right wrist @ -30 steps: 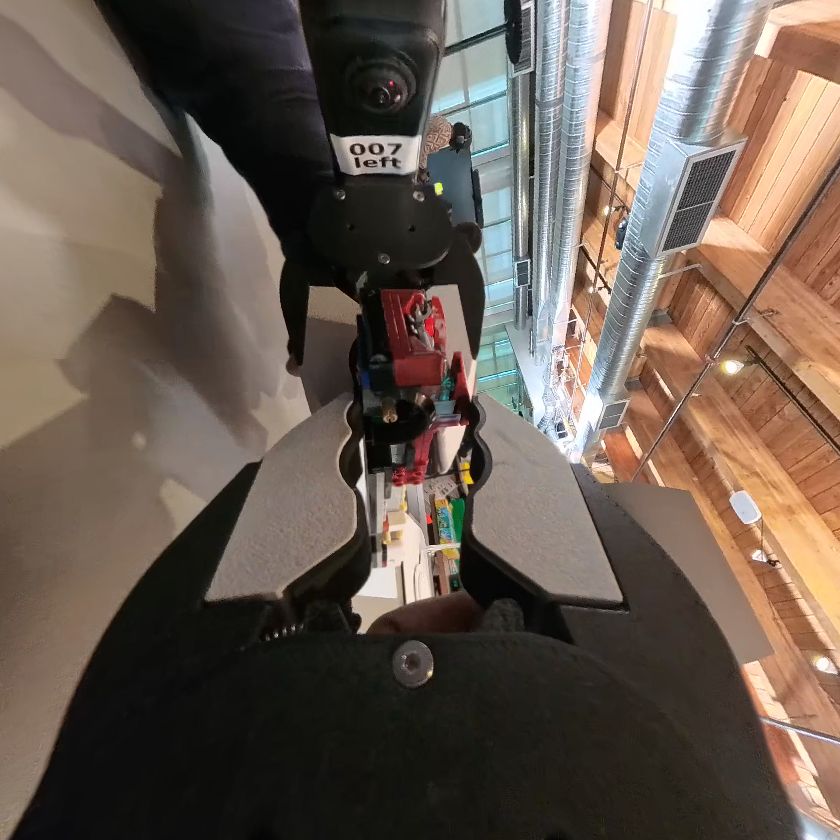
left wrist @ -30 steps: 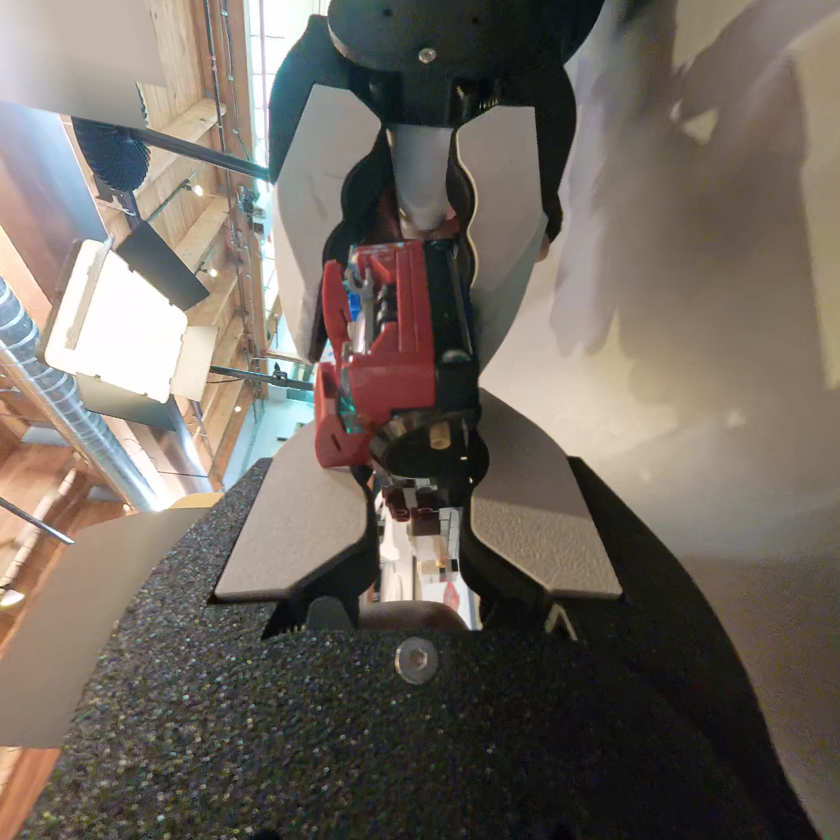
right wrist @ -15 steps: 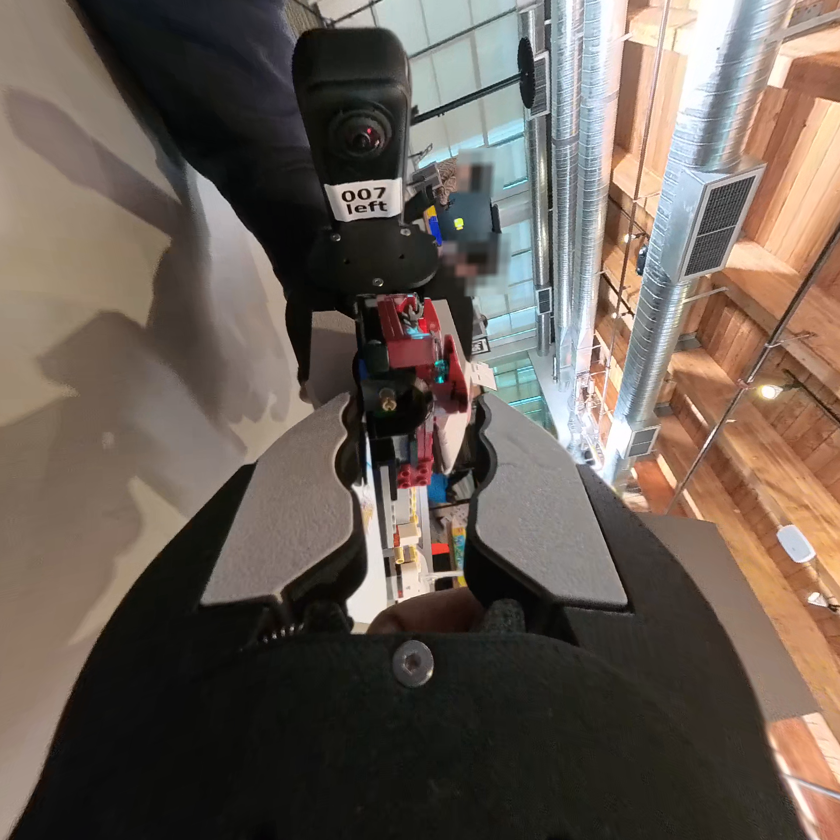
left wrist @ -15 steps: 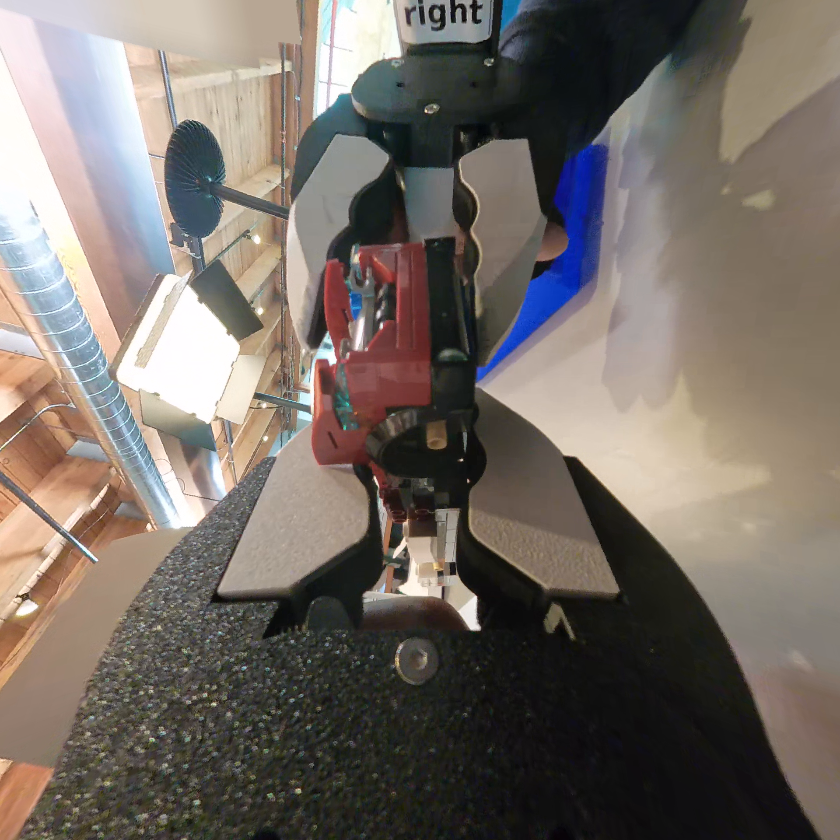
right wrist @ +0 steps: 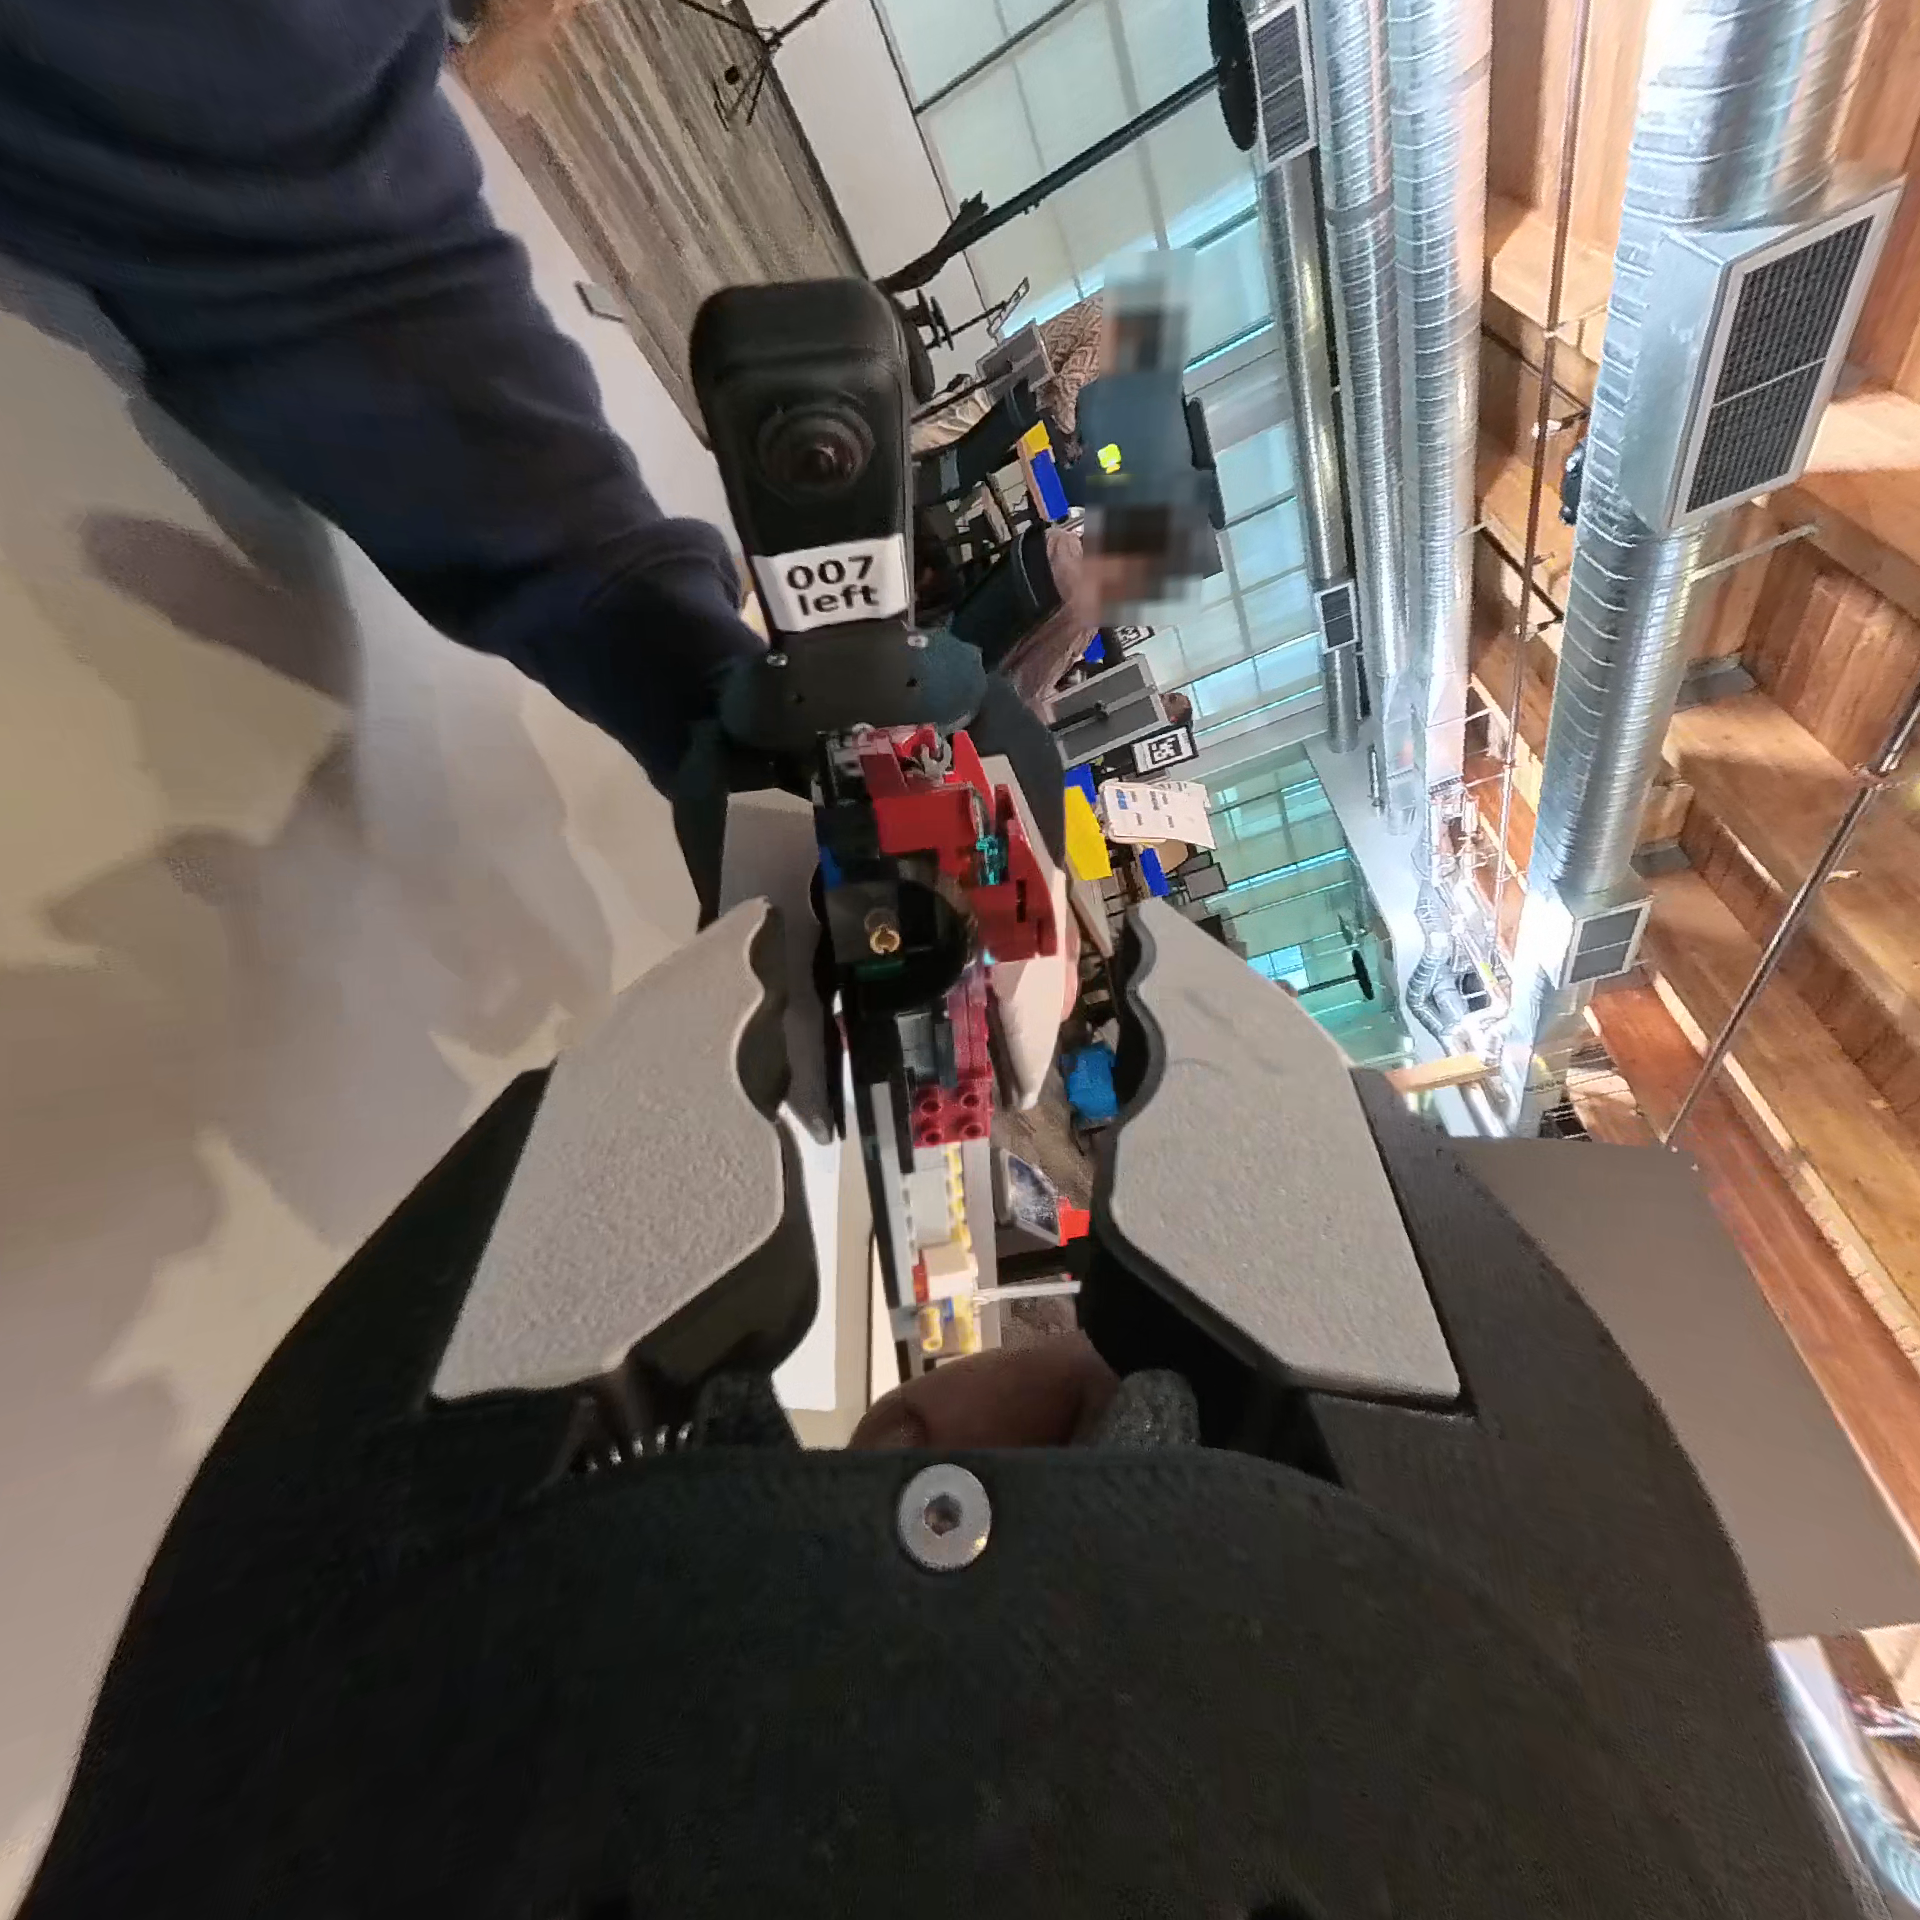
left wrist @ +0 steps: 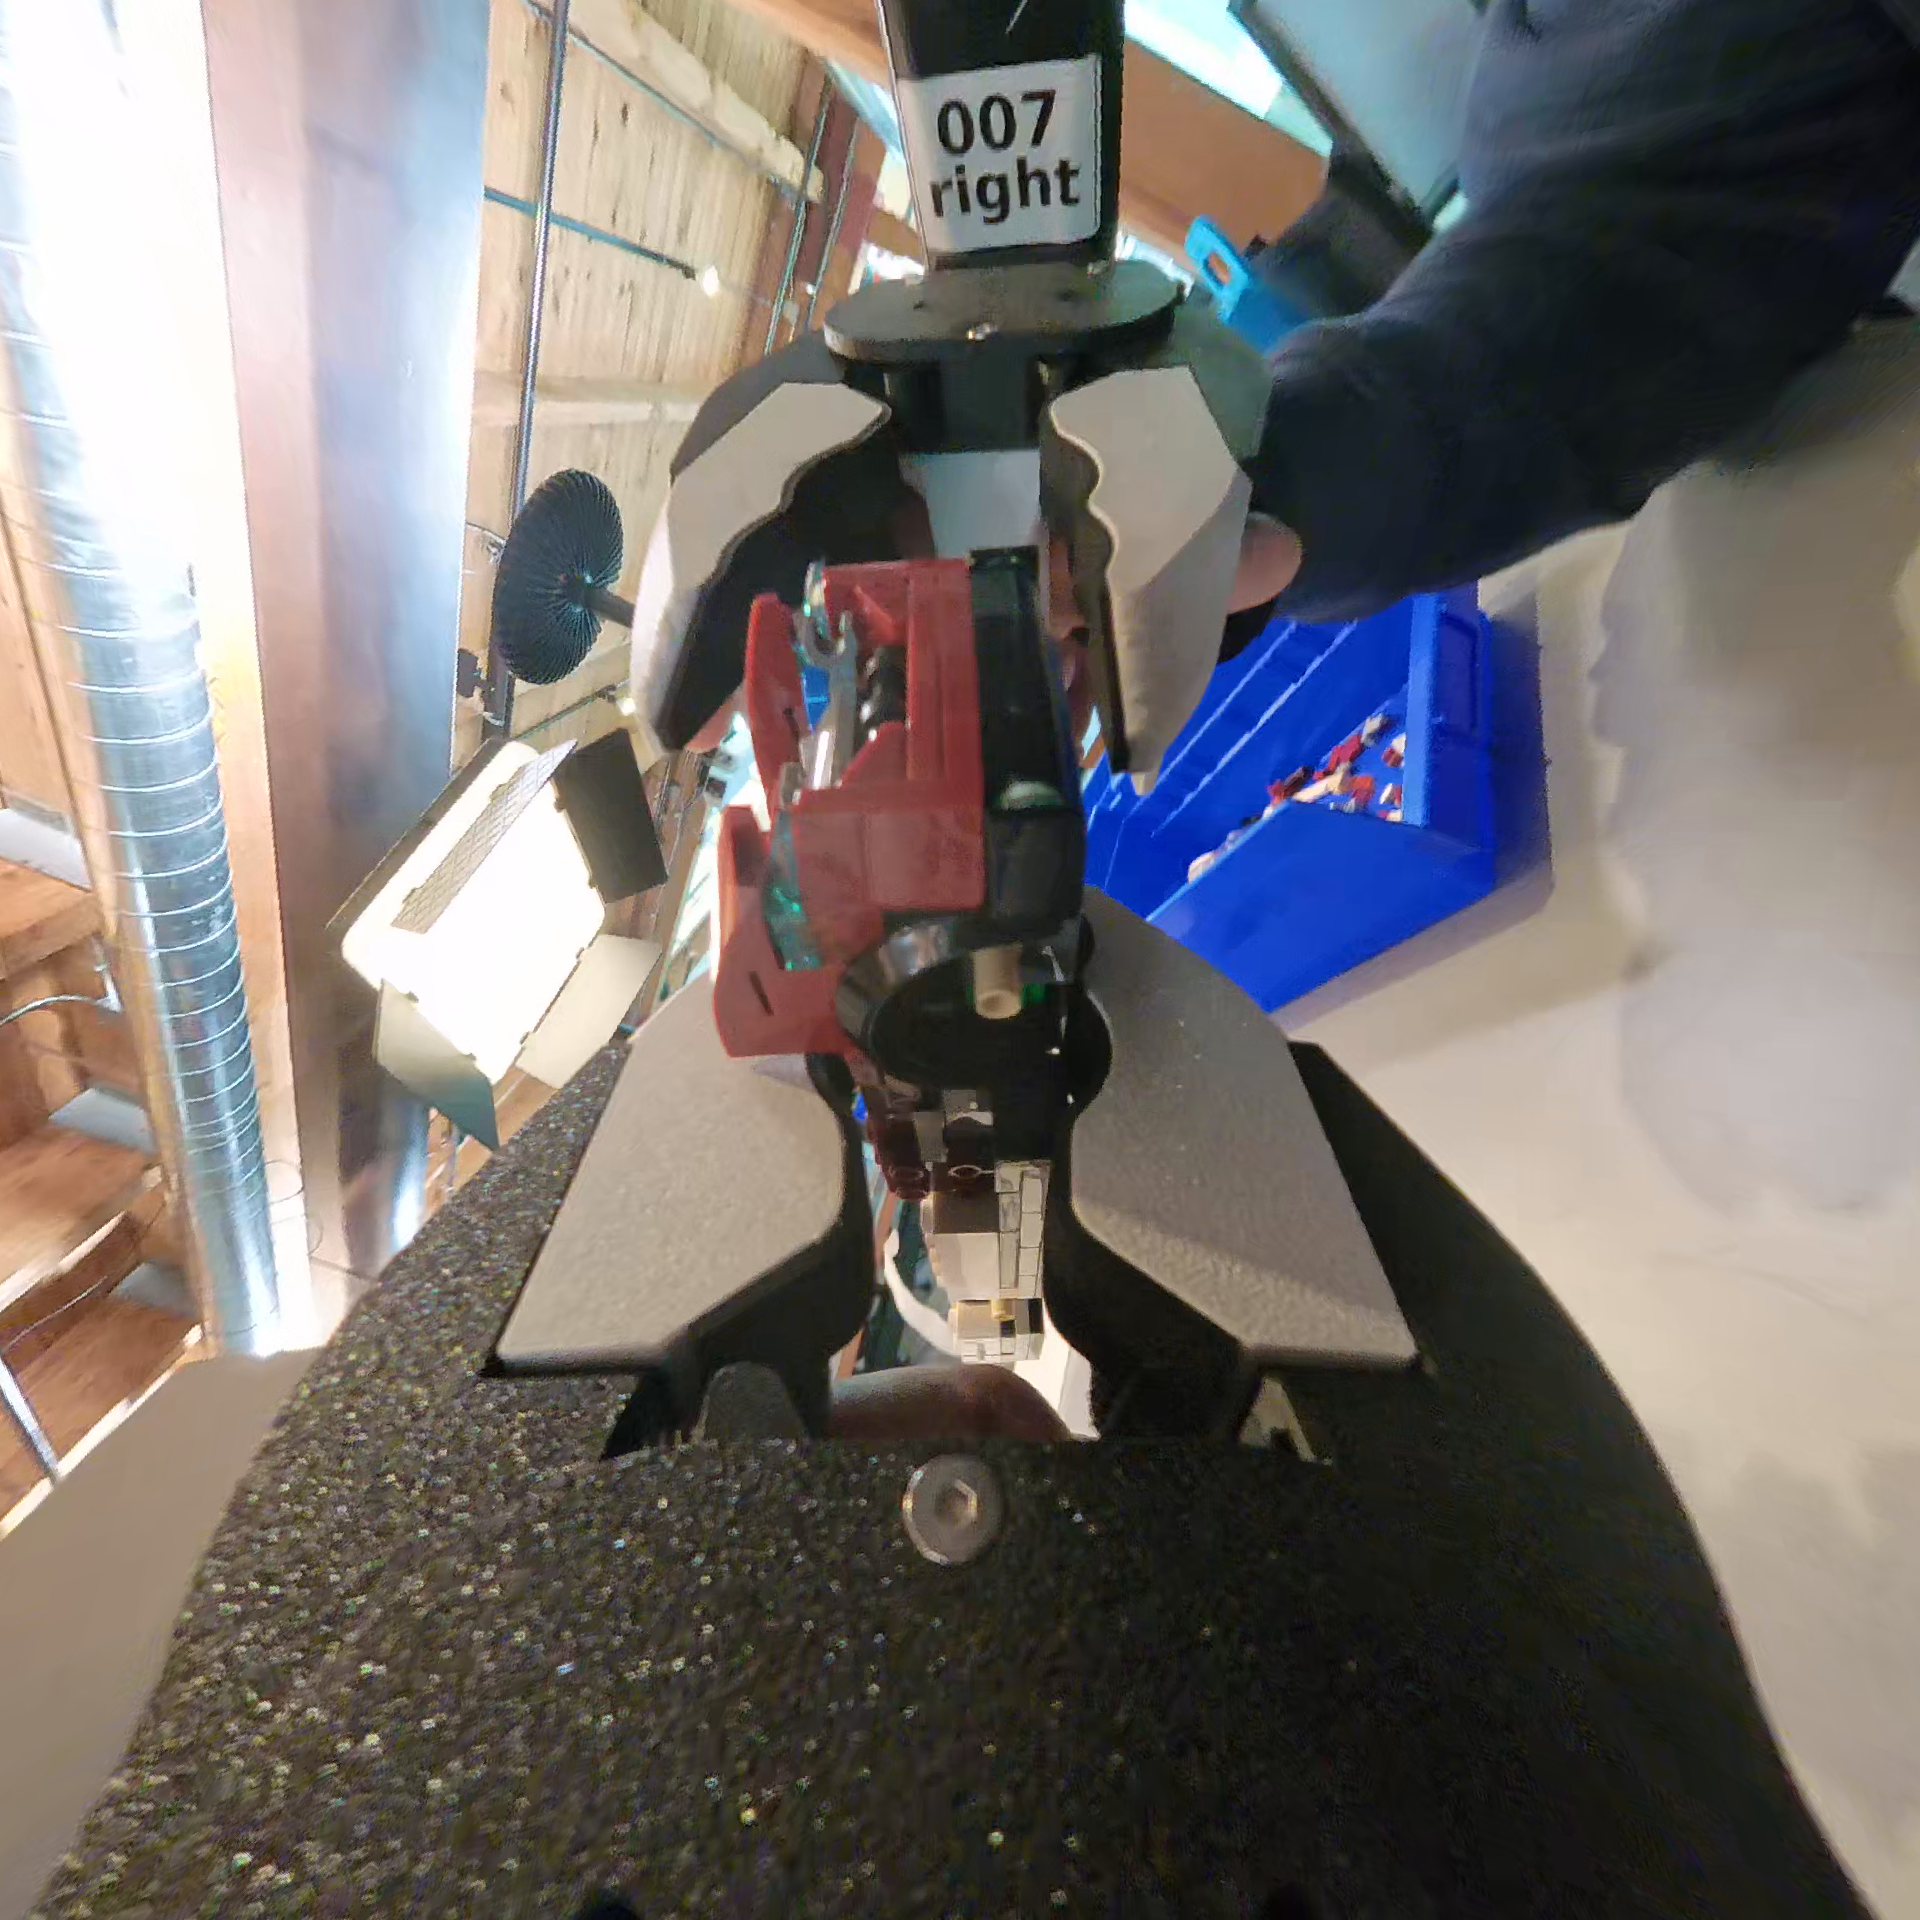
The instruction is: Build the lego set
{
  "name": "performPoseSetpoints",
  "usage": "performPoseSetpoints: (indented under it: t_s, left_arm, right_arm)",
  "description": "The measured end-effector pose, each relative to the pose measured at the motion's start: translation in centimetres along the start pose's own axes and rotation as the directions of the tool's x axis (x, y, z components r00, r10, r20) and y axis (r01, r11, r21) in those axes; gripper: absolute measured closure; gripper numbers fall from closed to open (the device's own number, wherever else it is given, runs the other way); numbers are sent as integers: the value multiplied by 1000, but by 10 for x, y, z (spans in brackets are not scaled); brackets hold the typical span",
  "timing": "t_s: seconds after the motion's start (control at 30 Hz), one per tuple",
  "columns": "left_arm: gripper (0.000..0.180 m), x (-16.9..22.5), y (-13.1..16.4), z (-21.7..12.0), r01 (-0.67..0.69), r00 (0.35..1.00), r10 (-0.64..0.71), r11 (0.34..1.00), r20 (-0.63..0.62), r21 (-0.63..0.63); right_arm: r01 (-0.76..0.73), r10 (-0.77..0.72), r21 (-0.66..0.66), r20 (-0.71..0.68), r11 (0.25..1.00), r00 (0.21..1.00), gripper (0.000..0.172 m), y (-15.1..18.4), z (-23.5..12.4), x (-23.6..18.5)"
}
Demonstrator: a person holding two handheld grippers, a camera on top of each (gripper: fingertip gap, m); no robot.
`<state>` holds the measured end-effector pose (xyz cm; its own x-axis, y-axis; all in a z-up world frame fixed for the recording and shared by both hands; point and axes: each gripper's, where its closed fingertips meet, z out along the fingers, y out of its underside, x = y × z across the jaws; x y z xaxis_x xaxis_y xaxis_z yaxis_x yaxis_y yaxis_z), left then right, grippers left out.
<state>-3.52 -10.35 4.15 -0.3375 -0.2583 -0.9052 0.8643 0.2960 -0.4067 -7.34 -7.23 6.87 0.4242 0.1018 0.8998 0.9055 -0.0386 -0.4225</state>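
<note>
Red and black toy brick truck (left wrist: 914,831) sits between the two grippers, up in the air. The left gripper (left wrist: 961,1023) squeezes it tight at the black wheel end. The right gripper (right wrist: 951,935) is spread wide around the same truck, and there are gaps between its pads (right wrist: 1143,966) and the bricks, so it does not hold it. A blue bin (left wrist: 1351,790) with loose bricks rests on the white desk (left wrist: 1662,1143), far on the right.
</note>
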Motion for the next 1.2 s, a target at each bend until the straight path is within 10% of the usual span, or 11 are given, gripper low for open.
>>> performPoseSetpoints:
  t_s: [1.2]
  left_arm:
    - [146,-8,-25,7,15,997,-11,999,-82,52]
  right_arm:
    - [95,-94,41,-33,995,995,128,-24,-1,11]
